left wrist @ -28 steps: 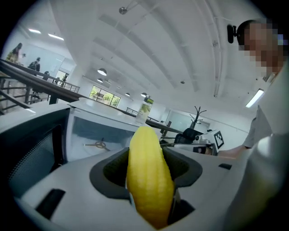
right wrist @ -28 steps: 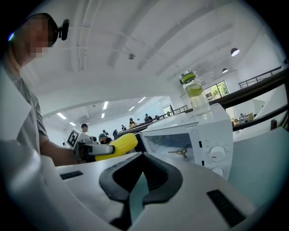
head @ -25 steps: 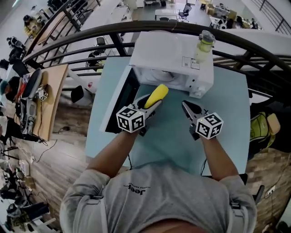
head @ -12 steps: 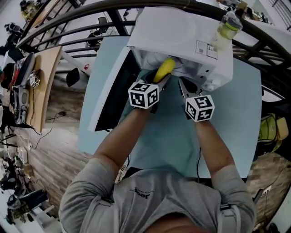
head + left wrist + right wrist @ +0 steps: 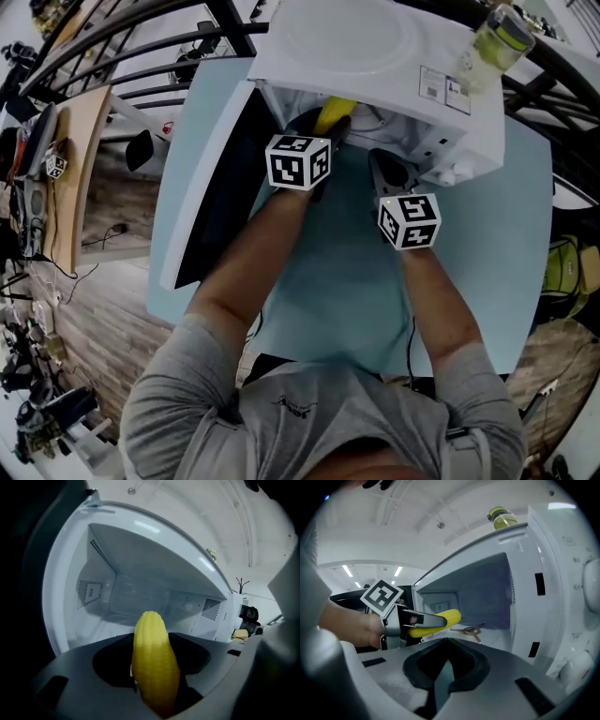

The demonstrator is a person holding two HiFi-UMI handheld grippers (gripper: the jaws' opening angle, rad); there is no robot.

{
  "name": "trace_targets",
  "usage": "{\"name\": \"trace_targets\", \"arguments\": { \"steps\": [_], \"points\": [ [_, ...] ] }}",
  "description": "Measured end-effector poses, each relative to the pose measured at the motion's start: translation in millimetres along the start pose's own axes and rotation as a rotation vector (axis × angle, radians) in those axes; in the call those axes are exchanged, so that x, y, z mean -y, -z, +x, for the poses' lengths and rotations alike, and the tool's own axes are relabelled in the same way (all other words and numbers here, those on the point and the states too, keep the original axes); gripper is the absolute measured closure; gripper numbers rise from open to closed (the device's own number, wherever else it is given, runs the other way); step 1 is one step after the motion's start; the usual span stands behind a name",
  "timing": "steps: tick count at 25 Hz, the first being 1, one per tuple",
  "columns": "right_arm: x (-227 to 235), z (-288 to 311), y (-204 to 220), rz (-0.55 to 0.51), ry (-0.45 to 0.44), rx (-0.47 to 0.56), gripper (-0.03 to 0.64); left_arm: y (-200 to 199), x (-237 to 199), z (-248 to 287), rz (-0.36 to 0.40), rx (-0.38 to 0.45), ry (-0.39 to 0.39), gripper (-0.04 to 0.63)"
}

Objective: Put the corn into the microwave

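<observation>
The task is about halfway through its last stretch. The microwave stands on the pale blue worktop with its door swung wide open to the person's left, so the opening step looks done. The left gripper has its jaws clamped on the corn, which sticks out forward past the jaw tips. From the head view the cob's tip is right at the mouth of the cavity, just under the top edge of the oven. The right gripper view shows it crossing the threshold but held above the oven floor, not resting on it.

The right gripper sits just beside the left one, near the front of the oven. Its jaws are together with nothing between them, and it touches nothing.

What is left, as I judge it: carry the corn deeper inside, set it on the floor, spread the jaws and back out. The door may then want closing, though the task does not ask for that. A bottle stands on top of the oven, well clear of the work
</observation>
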State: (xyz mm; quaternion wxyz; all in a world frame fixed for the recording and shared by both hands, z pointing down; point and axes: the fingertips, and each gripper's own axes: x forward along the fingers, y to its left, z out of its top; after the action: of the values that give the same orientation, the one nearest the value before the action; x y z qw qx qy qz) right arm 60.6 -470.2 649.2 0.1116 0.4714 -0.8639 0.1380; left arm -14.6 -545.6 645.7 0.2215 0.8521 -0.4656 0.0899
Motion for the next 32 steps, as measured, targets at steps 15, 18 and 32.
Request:
{"name": "trace_targets", "arguments": {
  "steps": [15, 18, 32],
  "points": [
    [-17.1, -5.9, 4.4, 0.006, -0.046, 0.020, 0.598, 4.6, -20.0, 48.4, 0.174, -0.154, -0.080, 0.354],
    [-19.0, -7.3, 6.0, -0.002, -0.050, 0.016, 0.598, 4.4, -19.2, 53.7, 0.204, -0.171, -0.084, 0.354],
    [-16.3, -15.1, 5.5, 0.002, -0.038, 0.013, 0.598, 15.8, -13.5, 69.4, 0.377, -0.275, -0.113, 0.354]
  ]
}}
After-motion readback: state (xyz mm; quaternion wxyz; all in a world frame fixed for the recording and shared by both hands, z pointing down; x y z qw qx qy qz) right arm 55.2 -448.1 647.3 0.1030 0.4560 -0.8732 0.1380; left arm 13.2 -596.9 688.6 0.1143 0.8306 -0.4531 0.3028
